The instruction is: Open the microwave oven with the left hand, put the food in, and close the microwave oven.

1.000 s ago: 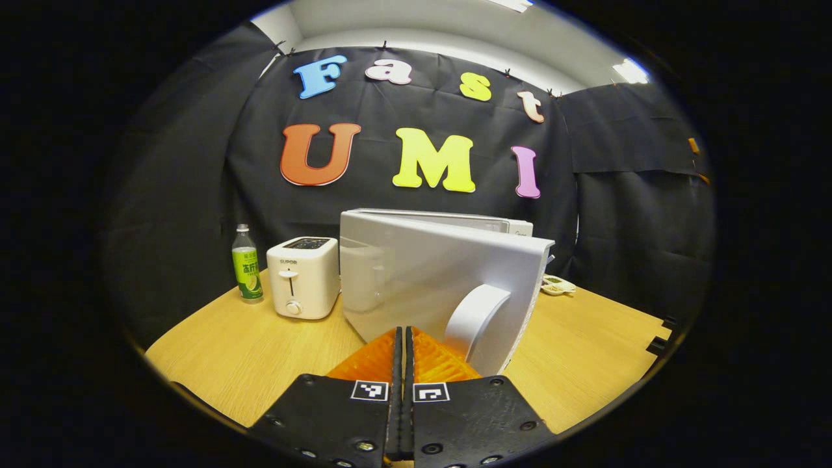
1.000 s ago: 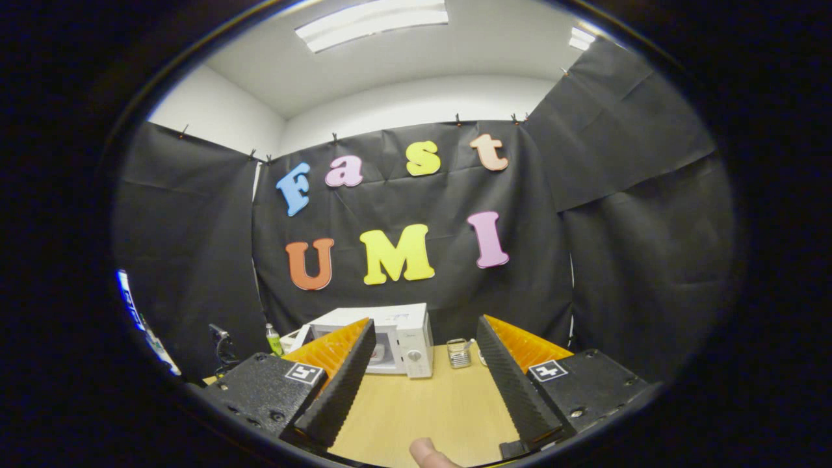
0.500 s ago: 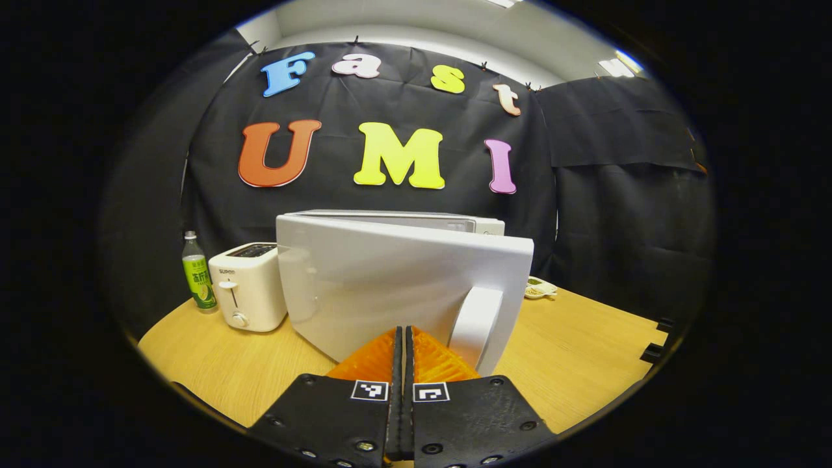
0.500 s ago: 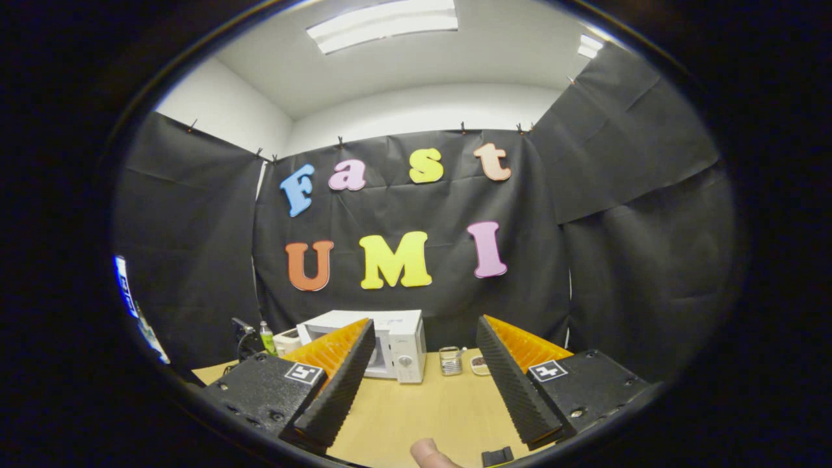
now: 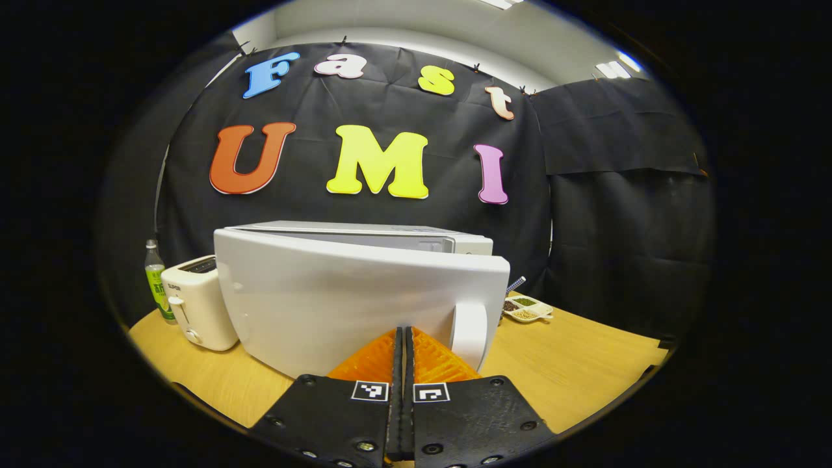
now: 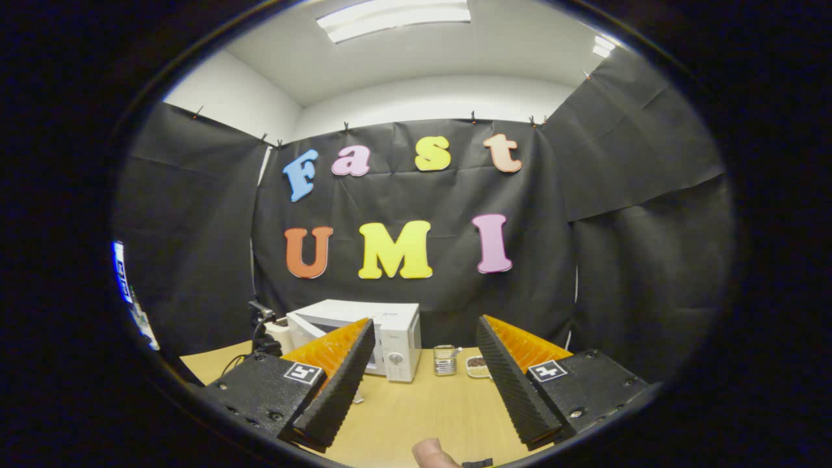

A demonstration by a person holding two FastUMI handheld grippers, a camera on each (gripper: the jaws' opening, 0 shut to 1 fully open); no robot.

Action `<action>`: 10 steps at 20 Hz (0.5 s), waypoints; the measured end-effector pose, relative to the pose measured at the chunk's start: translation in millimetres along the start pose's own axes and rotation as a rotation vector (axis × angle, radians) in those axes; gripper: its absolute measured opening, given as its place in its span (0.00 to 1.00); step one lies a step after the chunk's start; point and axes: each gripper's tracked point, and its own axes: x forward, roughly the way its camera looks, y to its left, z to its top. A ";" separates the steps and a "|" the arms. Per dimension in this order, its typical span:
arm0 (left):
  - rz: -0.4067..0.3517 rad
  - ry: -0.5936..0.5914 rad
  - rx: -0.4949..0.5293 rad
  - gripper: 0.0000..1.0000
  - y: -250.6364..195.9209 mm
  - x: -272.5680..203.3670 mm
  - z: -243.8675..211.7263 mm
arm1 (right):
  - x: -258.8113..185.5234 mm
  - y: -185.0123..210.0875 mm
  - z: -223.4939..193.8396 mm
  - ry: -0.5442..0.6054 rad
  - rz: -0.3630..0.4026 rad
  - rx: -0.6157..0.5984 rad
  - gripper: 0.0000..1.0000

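While the left gripper (image 5: pixel 404 344) keeps its fingers pressed together with nothing between them, the microwave (image 5: pixel 364 292) fills the frame's centre, its door (image 5: pixel 338 305) swung partly open, the handle (image 5: pixel 469 333) just right of the fingertips. A toaster (image 5: pixel 195 305) and bottle (image 5: pixel 155 279) stand at left on the tabletop (image 5: pixel 572 377); a sectioned dish (image 5: pixel 526 309) sits at right. Lower in its view, the right gripper (image 6: pixel 422 344) is spread wide and empty, with a jar (image 6: pixel 444 360) beyond.

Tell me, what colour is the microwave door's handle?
White, like the door; the curved handle shows best in the left gripper view.
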 end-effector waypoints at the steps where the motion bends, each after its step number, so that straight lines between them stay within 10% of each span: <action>1: 0.010 -0.003 -0.004 0.00 0.3 9.2 1.2 | 6.4 -2.8 -2.7 0.008 0.011 0.006 0.91; 10: 0.087 0.030 -0.076 0.00 16.8 77.8 -8.0 | 52.9 -27.5 -33.1 0.090 0.034 0.084 0.90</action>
